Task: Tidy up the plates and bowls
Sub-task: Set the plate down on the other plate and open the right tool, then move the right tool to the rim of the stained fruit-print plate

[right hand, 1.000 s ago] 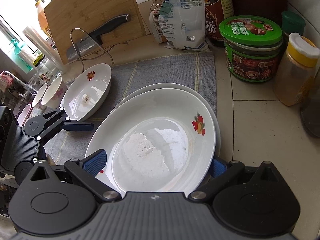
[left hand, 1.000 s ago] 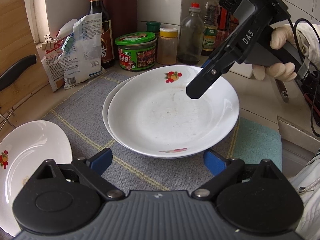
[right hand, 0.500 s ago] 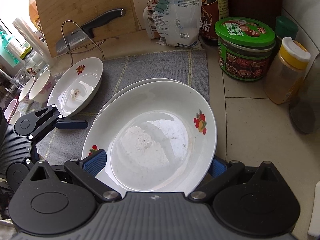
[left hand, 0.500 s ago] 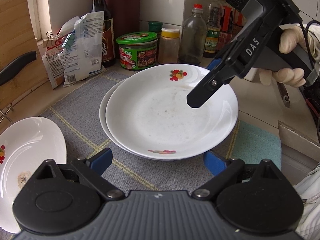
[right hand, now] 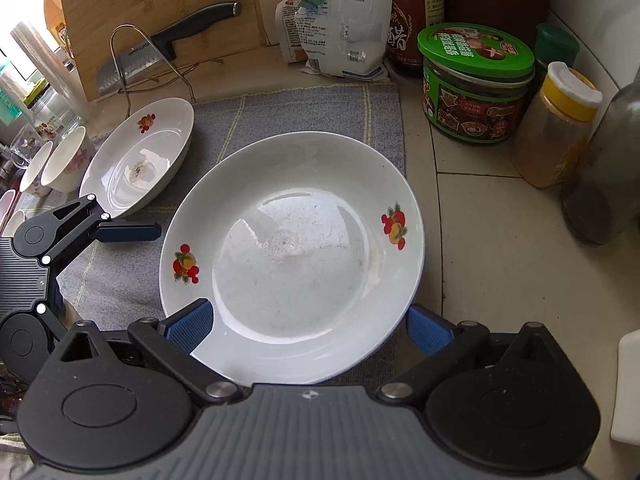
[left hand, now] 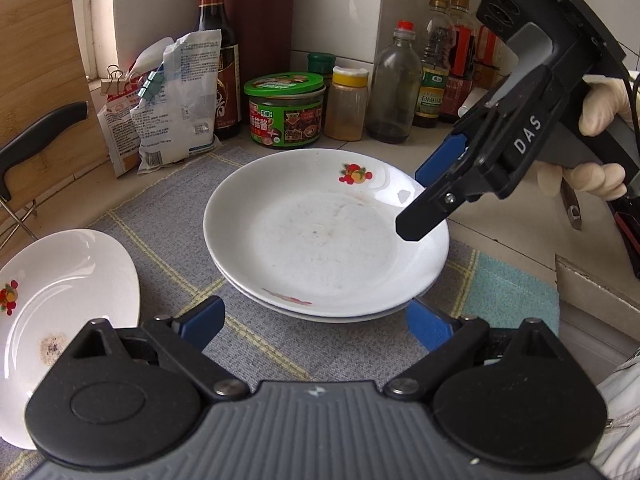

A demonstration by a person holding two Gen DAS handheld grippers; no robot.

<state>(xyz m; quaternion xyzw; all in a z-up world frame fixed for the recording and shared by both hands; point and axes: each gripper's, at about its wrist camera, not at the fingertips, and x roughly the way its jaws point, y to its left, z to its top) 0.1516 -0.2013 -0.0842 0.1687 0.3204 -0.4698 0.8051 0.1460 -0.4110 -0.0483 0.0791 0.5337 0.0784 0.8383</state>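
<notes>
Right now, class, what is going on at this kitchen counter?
A person holds a two-finger gripper in each hand and is stacking dishes. The right gripper hangs open over the far rim of the white fruit-printed plate, which sits on top of a second white plate on the grey woven mat. The left gripper waits open near the stack, holding nothing. Another white plate with a brown stain lies apart, not yet stacked.

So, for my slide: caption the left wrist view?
Open right gripper beside two stacked white floral plates on grey mat.
</notes>
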